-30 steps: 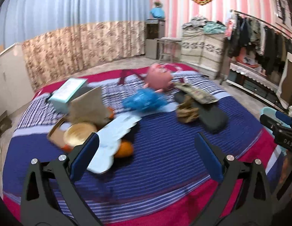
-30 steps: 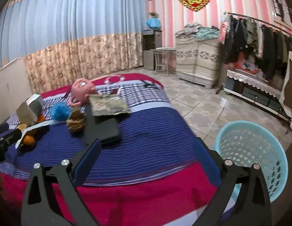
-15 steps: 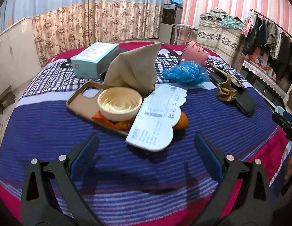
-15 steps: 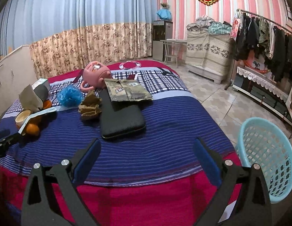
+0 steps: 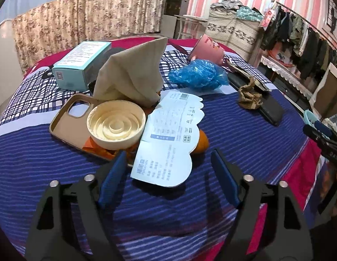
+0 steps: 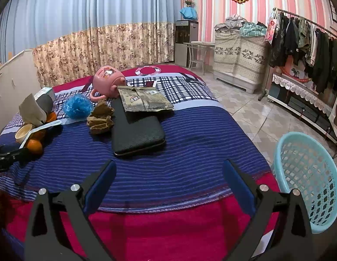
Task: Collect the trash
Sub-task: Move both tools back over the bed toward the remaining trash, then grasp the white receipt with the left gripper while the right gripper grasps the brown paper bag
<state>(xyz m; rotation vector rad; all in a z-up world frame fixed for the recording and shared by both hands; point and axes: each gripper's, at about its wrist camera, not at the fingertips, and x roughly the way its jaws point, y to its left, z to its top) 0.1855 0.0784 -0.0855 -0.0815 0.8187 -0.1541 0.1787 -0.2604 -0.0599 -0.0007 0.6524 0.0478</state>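
Left wrist view: the left gripper has been brought in close to the pile on the bed, which a second ago was seen from well back. Its jaws, spread fully until now, are closing, and the near edge of the scalloped paper sheet lies between the blue pads without being pressed by either. From left to right the pile is made up of a teal box, a tan phone case under a cream ribbed lid, a folded beige paper bag, the sheet resting over an orange, and a crumpled blue plastic bag; a brown paper wad is set further right. The narrowing is judged to mark the sheet as the first piece of trash to be taken.

In the right wrist view, the right gripper is held over the red bed edge, little changed in place, with its jaws spread wide and nothing between them. The light blue basket stands on the floor just beside the bed at the right, apparently empty, so no trash is judged collected yet.
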